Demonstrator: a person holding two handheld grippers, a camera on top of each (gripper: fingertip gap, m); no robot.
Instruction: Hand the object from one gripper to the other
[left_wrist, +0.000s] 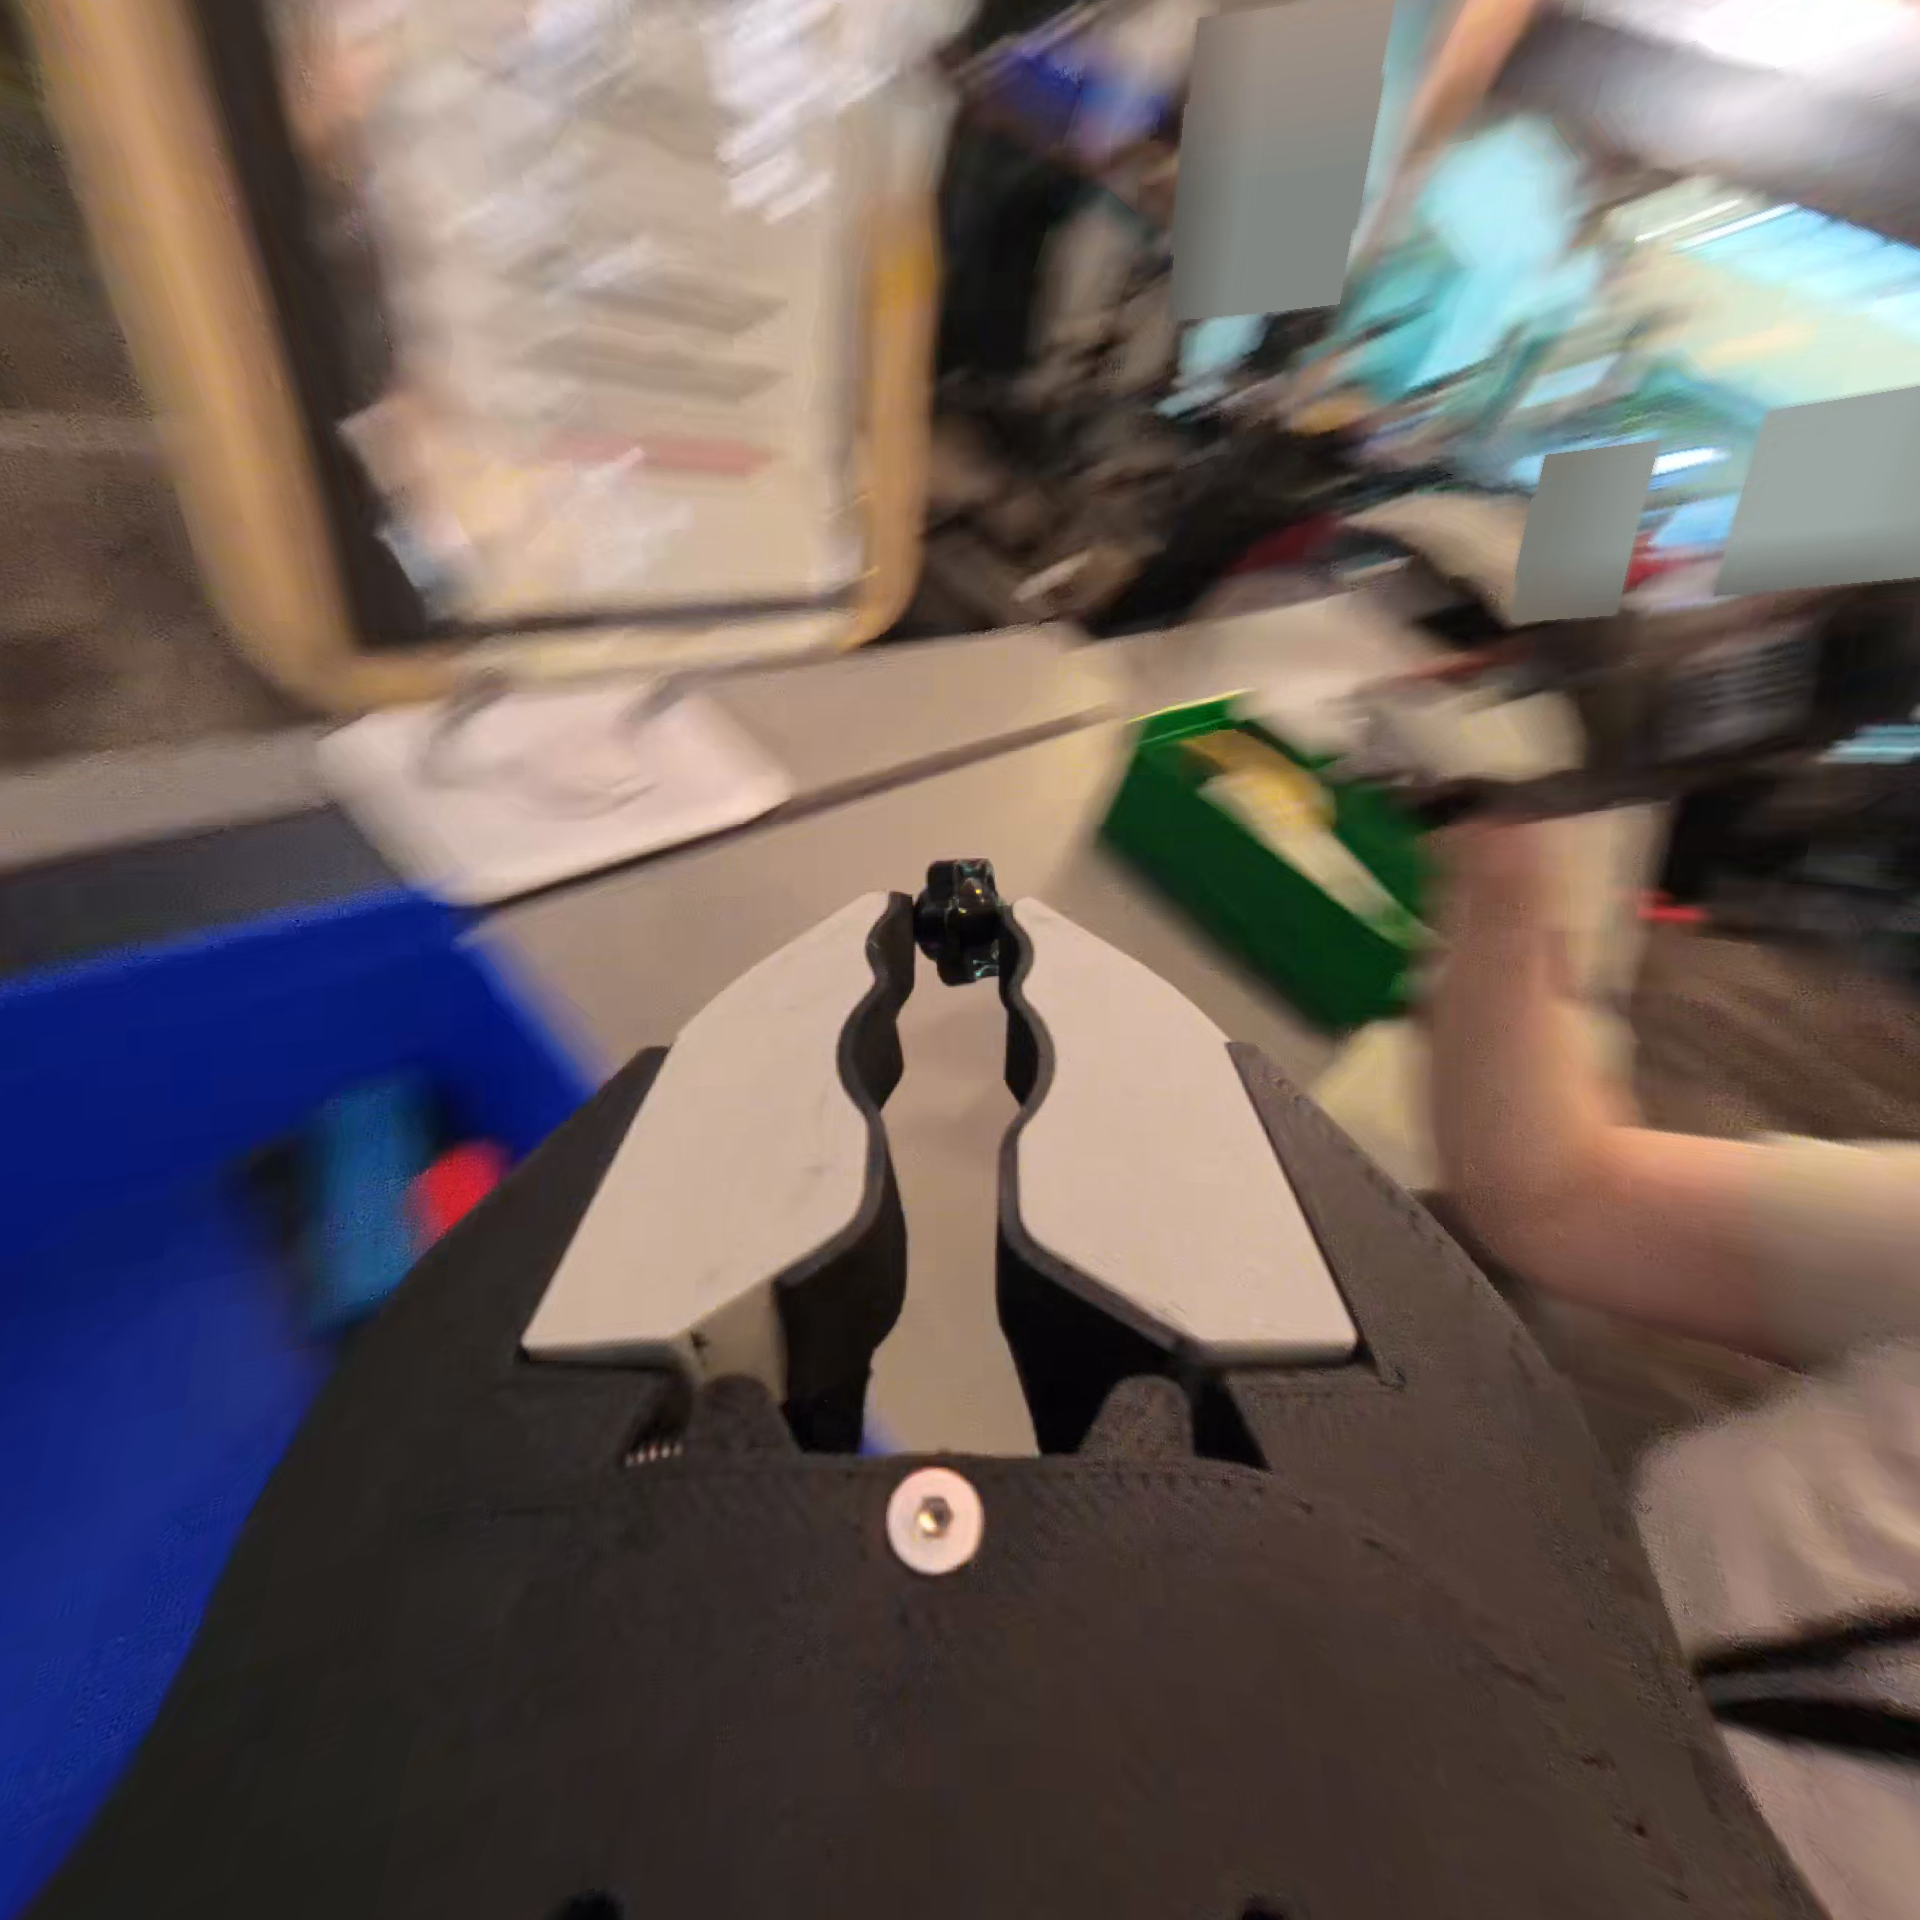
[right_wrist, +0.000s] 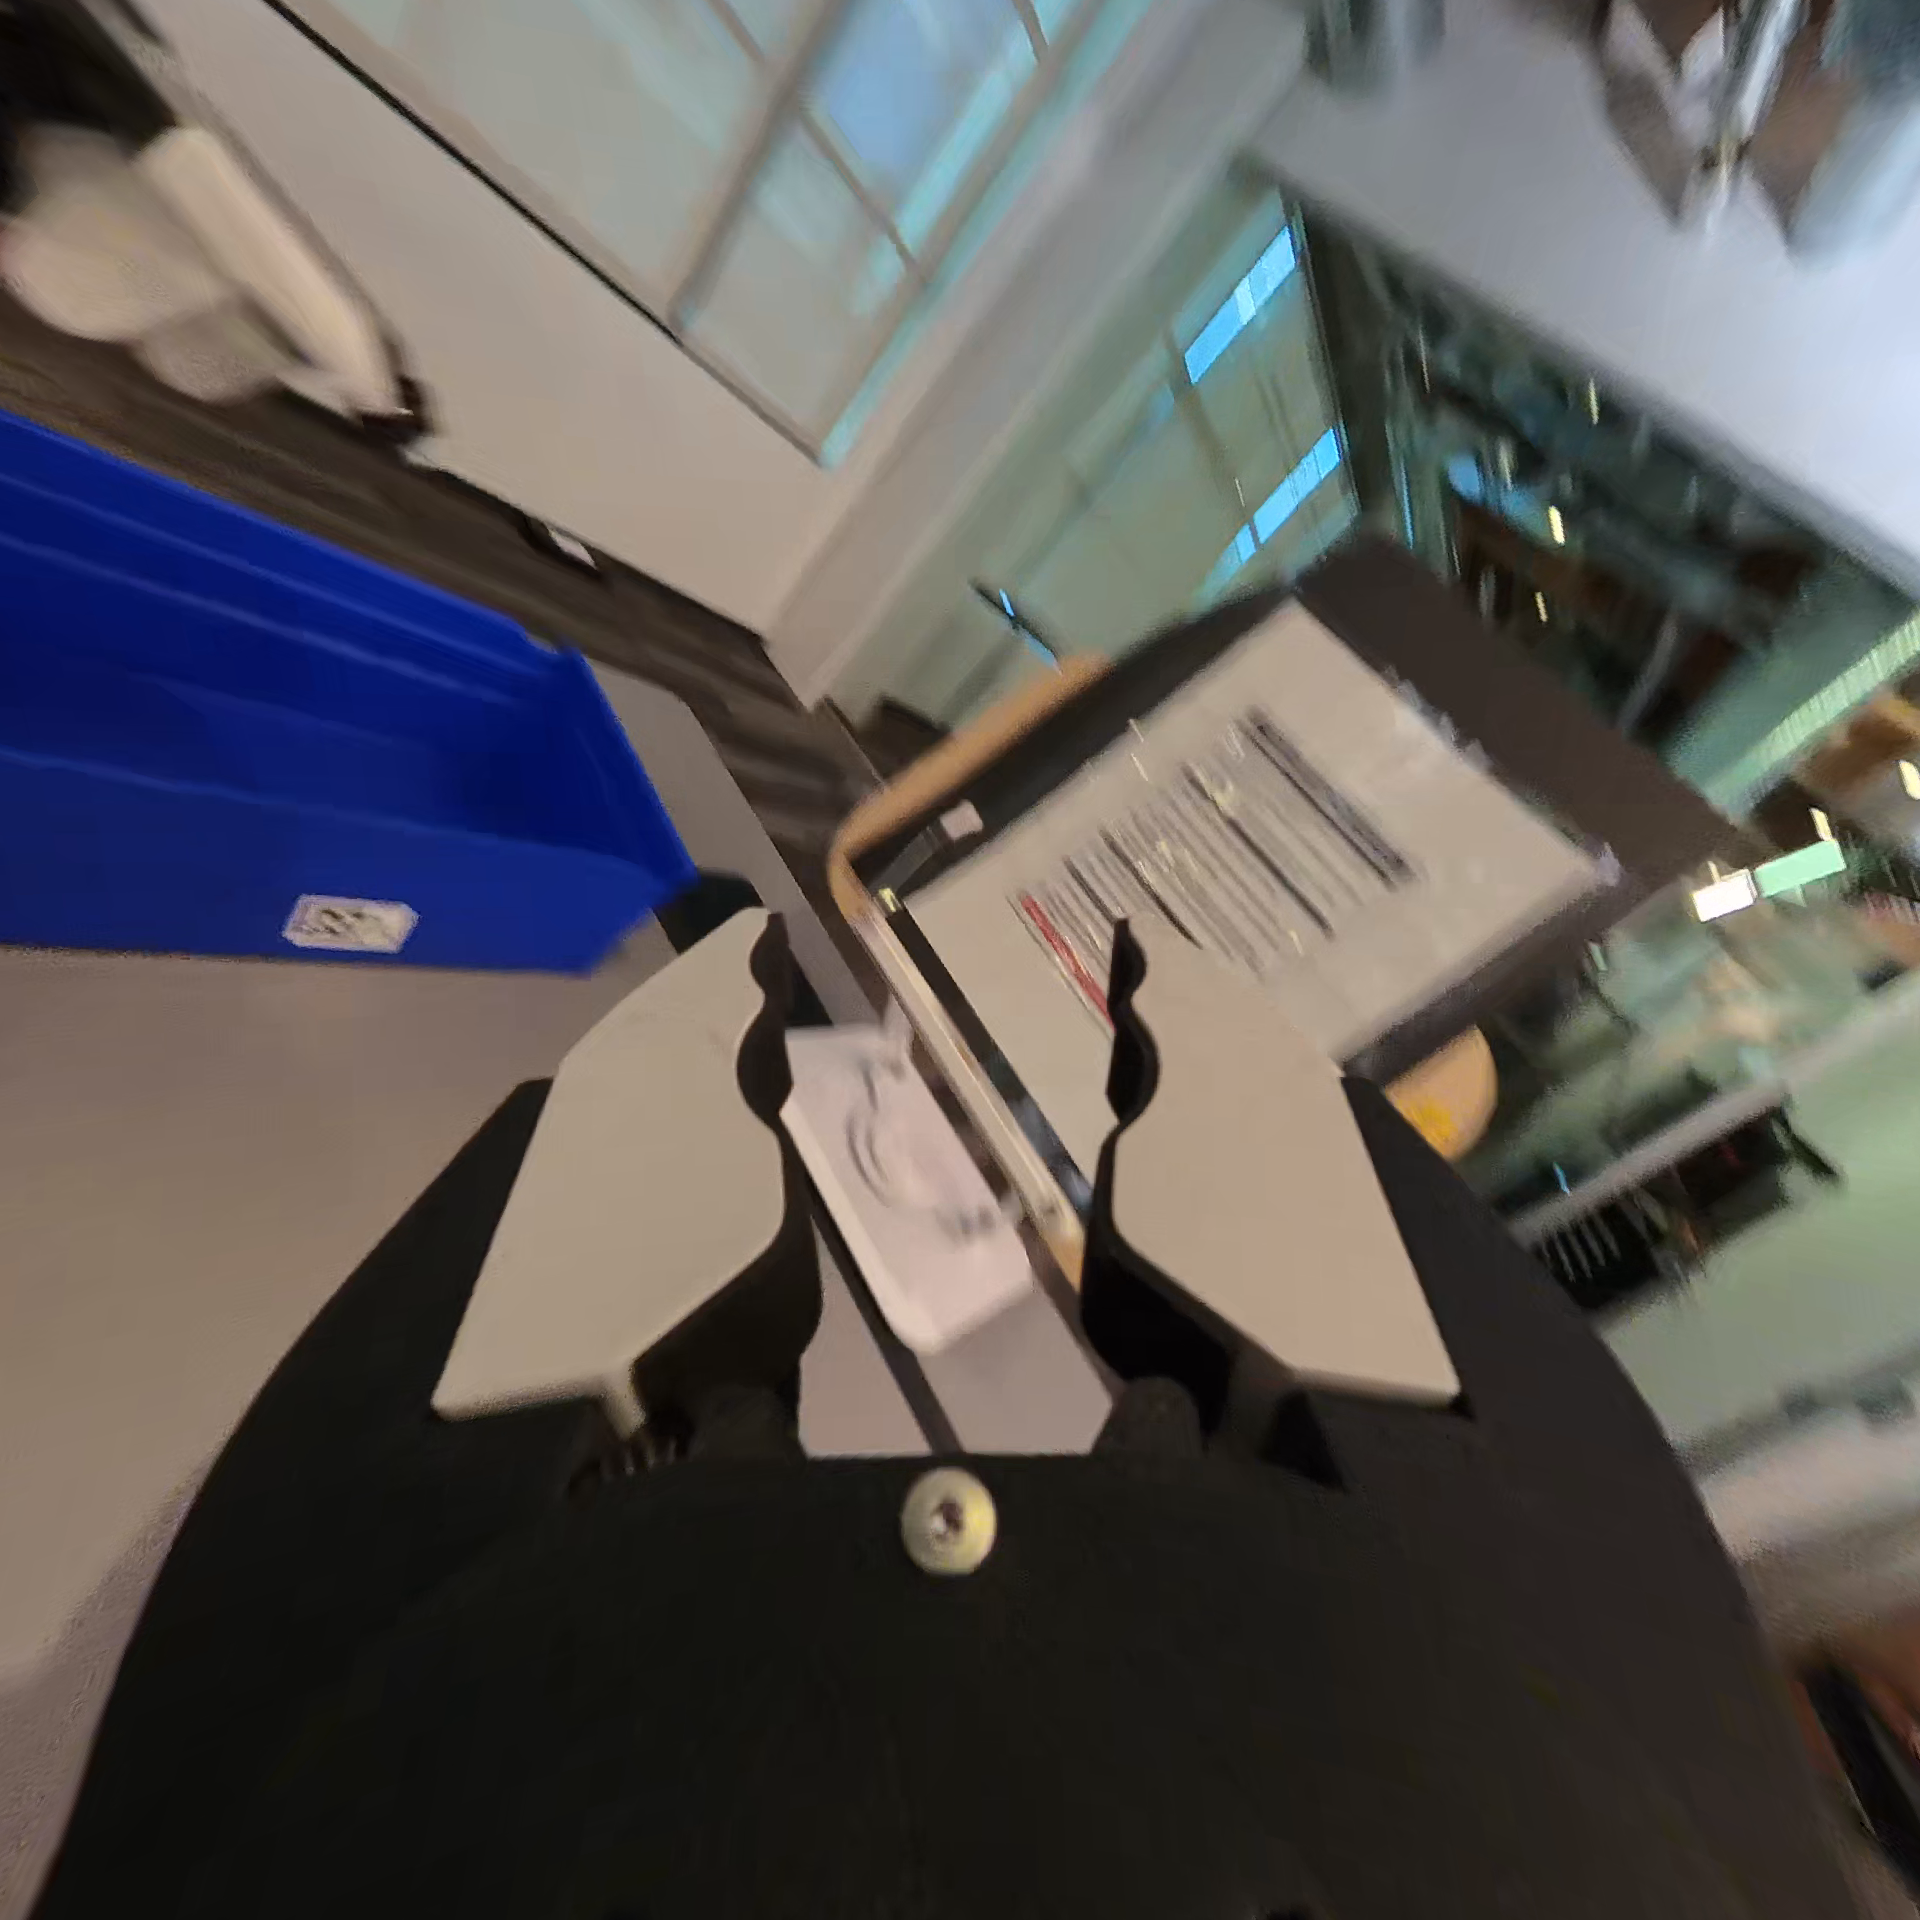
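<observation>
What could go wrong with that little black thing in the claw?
1. The left claw pinches the black knob only at its very tips, so it might slip out.
2. The right claw is open but aimed away from the knob; with both views blurred by motion, the handover could miss.

Left gripper (left_wrist: 954, 920) pinched nearly closed at tips; right gripper (right_wrist: 940, 951) spread wide, tilted, empty.

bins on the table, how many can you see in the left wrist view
2: a blue bin at the left beside the left gripper, and a green bin farther right. Blur could hide more.
</observation>
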